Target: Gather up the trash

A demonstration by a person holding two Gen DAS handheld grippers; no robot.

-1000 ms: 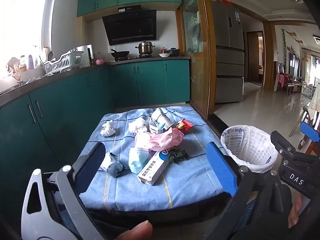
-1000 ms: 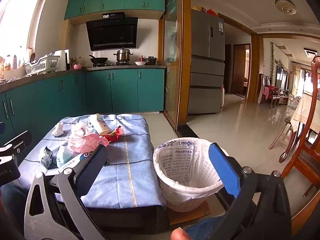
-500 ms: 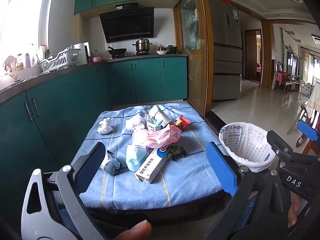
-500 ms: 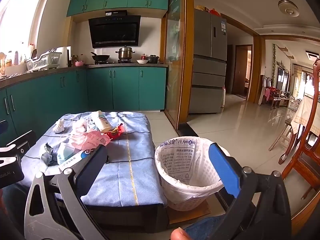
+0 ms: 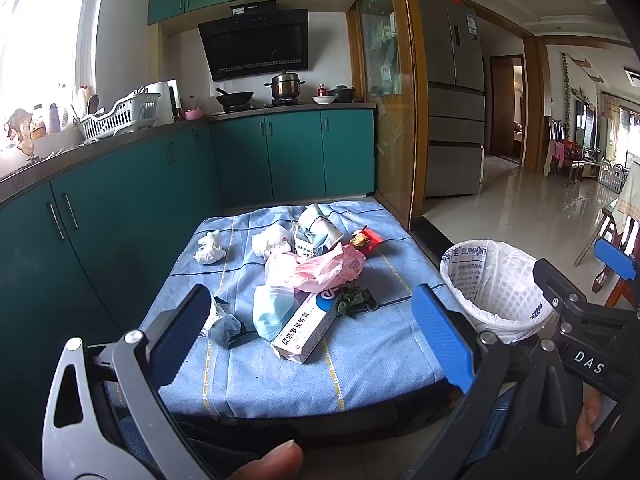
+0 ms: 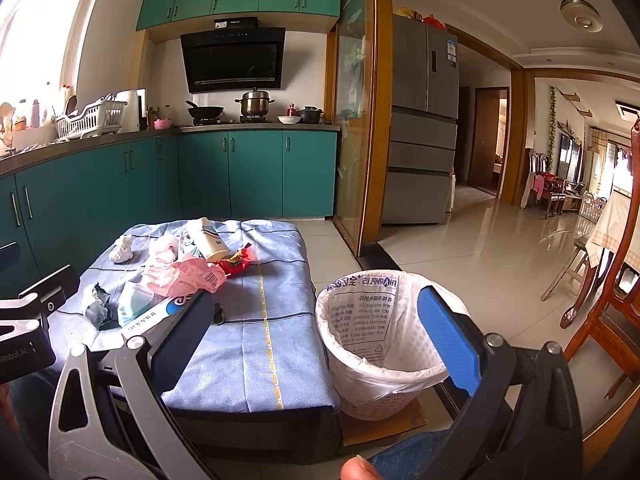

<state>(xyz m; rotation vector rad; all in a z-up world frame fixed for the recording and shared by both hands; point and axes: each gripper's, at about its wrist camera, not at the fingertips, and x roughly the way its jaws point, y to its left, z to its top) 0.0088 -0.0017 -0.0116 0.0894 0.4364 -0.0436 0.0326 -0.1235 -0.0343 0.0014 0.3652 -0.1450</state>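
Left wrist view: the left gripper (image 5: pixel 312 338) hangs spread wide, empty, near the blue-clothed low table (image 5: pixel 372 360) strewn with trash, a white toothpaste box (image 5: pixel 306 330) nearest.

Right wrist view: the right gripper (image 6: pixel 316 340) gapes empty; the white bag-lined wastebasket (image 6: pixel 384 344) stands right of the table.

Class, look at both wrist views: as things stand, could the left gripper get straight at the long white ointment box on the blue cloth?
Probably yes. The left gripper is open and empty, and the ointment box lies directly ahead at the pile's near edge. Only its far end tucks under the pink bag.
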